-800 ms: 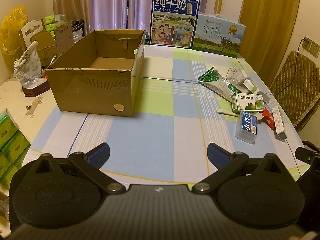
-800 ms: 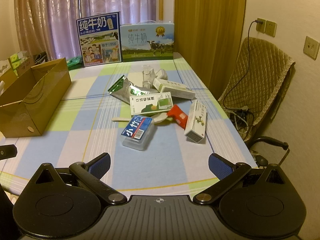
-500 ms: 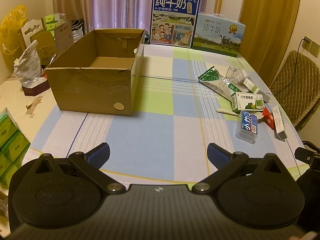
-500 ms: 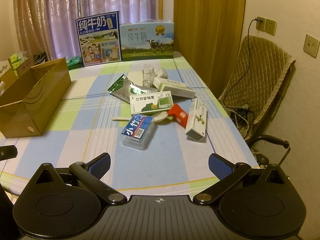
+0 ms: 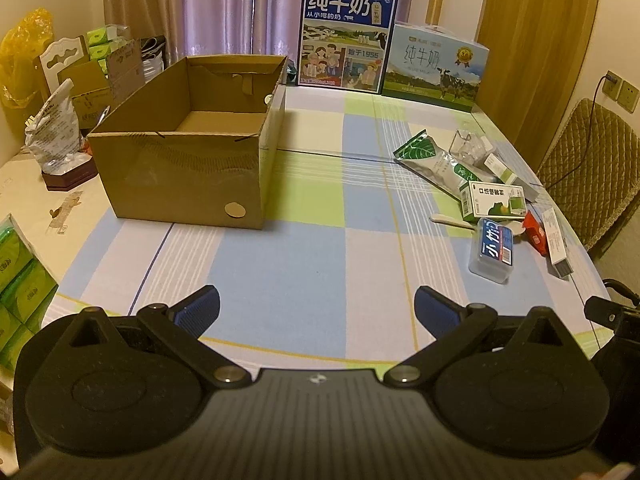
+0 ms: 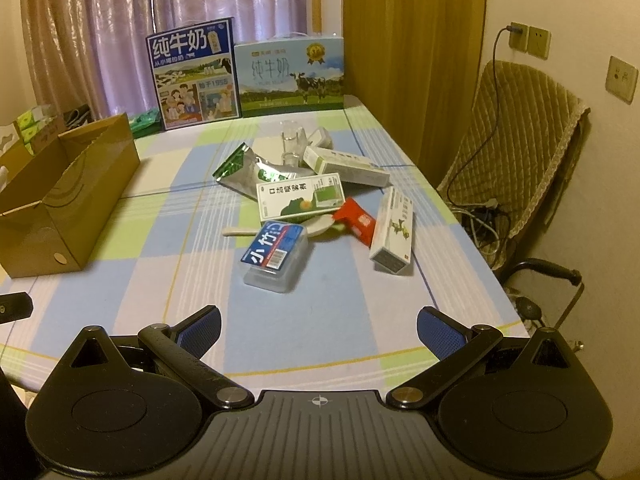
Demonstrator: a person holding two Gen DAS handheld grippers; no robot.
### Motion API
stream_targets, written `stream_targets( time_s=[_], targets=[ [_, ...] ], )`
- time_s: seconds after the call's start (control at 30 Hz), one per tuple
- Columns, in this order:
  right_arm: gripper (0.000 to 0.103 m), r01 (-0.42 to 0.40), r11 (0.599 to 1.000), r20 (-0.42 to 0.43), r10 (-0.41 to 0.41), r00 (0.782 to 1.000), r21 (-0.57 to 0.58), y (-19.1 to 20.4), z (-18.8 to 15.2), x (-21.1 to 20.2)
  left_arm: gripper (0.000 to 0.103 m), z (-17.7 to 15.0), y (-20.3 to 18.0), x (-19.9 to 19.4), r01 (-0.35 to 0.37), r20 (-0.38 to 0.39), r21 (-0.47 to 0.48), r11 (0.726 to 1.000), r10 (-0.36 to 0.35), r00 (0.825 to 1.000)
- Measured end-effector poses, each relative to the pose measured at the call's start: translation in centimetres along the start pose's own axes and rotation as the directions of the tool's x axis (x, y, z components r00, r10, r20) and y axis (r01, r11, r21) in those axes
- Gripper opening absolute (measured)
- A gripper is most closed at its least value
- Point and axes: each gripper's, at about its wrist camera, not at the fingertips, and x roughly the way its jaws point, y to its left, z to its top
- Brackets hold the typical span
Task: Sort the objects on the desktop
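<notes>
An empty open cardboard box [image 5: 188, 176] [image 6: 60, 200] stands on the left of the checked tablecloth. A heap of small items lies on the right: a clear plastic box with a blue label [image 6: 276, 256] [image 5: 493, 250], a green-and-white carton [image 6: 301, 198] [image 5: 494, 200], a red packet [image 6: 357, 221], a long white carton [image 6: 393, 232], a green foil pouch [image 6: 244, 172] [image 5: 430, 158], a white spoon [image 6: 248, 232] and a clear cup [image 6: 291, 142]. My left gripper [image 5: 317, 310] is open over the near table edge. My right gripper [image 6: 319, 330] is open, just short of the blue-label box.
Two milk cartons' gift boxes [image 5: 346, 38] [image 5: 436, 68] stand at the table's far end. A padded chair [image 6: 516, 140] with cables sits right of the table. Tissue packs [image 5: 20, 272] and bags [image 5: 56, 128] crowd a side table at left.
The right gripper has crept slightly forward toward the heap. The left gripper has barely moved.
</notes>
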Motion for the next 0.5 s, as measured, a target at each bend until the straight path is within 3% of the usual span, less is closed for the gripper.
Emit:
stream_targets(
  time_s=[0.5],
  targets=[
    [0.101, 0.008, 0.999, -0.047, -0.007, 0.999, 0.032, -1.0, -0.6, 1.1, 0.102, 0.0, -0.3, 0.6, 0.003, -0.022, 0.001, 1.0, -0.003, 1.0]
  ],
)
